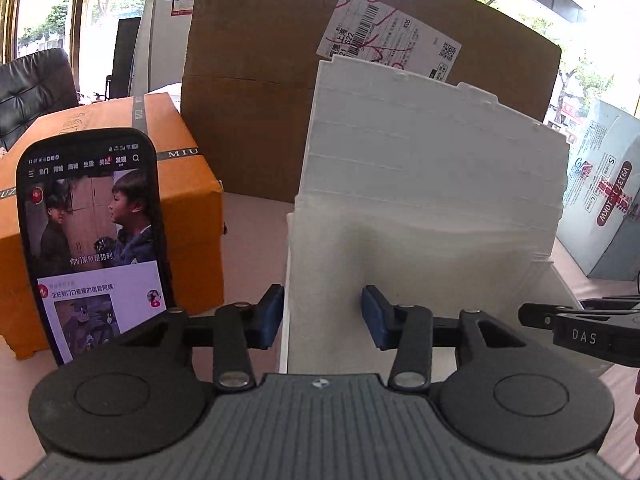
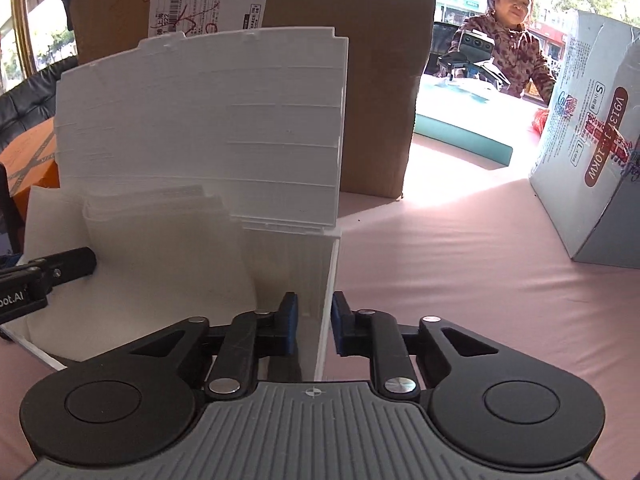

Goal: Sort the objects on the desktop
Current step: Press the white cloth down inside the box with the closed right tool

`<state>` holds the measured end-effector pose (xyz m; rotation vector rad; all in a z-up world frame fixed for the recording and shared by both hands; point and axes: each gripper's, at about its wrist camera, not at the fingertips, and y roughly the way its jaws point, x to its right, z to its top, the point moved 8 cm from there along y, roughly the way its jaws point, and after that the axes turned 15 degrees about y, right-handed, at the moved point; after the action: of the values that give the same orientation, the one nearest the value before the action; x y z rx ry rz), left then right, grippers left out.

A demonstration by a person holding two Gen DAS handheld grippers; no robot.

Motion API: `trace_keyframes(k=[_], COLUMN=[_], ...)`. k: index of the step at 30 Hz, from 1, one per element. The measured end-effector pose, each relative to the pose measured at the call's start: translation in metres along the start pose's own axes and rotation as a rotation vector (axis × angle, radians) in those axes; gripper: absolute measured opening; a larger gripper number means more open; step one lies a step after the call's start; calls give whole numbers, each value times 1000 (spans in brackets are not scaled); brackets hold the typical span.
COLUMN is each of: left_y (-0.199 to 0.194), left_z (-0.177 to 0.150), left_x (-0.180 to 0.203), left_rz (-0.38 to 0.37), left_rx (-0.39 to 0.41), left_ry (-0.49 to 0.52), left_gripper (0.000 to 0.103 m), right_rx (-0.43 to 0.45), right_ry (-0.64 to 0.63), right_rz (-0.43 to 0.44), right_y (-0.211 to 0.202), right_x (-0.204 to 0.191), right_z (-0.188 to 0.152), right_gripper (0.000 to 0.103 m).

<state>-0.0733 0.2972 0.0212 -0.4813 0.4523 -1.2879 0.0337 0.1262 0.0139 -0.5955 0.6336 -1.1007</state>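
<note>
Both grippers, left [image 1: 322,316] and right [image 2: 314,326], reach level, jaws apart, straddling the white organizer's [image 2: 200,120] side walls.

The black arm of the right gripper [image 1: 584,336] carries white letters "DAS"; the grey tape on the orange cardboard box [image 1: 120,208] reads "MIU"; the white shipping label [image 1: 390,40] on the tall brown carton shows "S22" and "K05"; the pale blue printed box [image 2: 592,140] bears "V9137", "10KW" and "S".

organizer [image 1: 420,184] before carton [image 1: 280,60], phone [image 1: 94,236] left
</note>
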Motion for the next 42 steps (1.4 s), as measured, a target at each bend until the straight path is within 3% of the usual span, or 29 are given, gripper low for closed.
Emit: trace_keyframes(k=[9,20,23,26,27,28,29,30,31,32,33,35,36,37,38,40,42], left_y=[-1,-24,-20,-17,-20,-24,-28,-33,-37,-42,-37,-27,-22,-21,-19,-23,-32], left_z=[-5,-15,-16,-9,-4,0,4,7,11,14,14,13,12,11,10,11,11], left_x=[21,83,82,59,50,43,39,35,30,26,27,28,27,26,26,25,24], left_rz=[45,-228,-295,-371,-360,-336,-325,-314,-303,-292,-293,-295,-298,-309,-319,-319,-292], left_rx=[-7,-23,-32,39,85,138,187,235,283,329,312,280,272,281,291,328,372], left_ry=[104,176,103,-97,-129,-140,-135,-131,-126,-123,-132,-152,-163,-172,-181,-192,-203], left_gripper=[35,35,35,37,48,67,78,89,89,89,90,90,90,90,90,90,90], right_rx=[7,-1,21,38,57,77,108,155,207,260,305,333,335,323,302,199,85], right_ry=[-36,71,61,81,103,124,155,197,242,284,320,366,378,361,318,197,117], right_rz=[-31,-55,-53,-30,2,35,74,120,167,215,265,345,382,414,428,450,514], right_y=[-4,-45,-49,-51,-56,-60,-67,-77,-87,-97,-105,-109,-109,-108,-106,-98,-94], right_x=[11,94,102,103,104,106,108,113,119,125,131,138,138,132,123,96,69], right_z=[-10,-31,-34,-30,-25,-19,-13,-5,3,9,13,17,16,14,11,2,-5], right_gripper=[6,6,6,9,14,27,39,64,77,78,78,77,69,53,43,14,6])
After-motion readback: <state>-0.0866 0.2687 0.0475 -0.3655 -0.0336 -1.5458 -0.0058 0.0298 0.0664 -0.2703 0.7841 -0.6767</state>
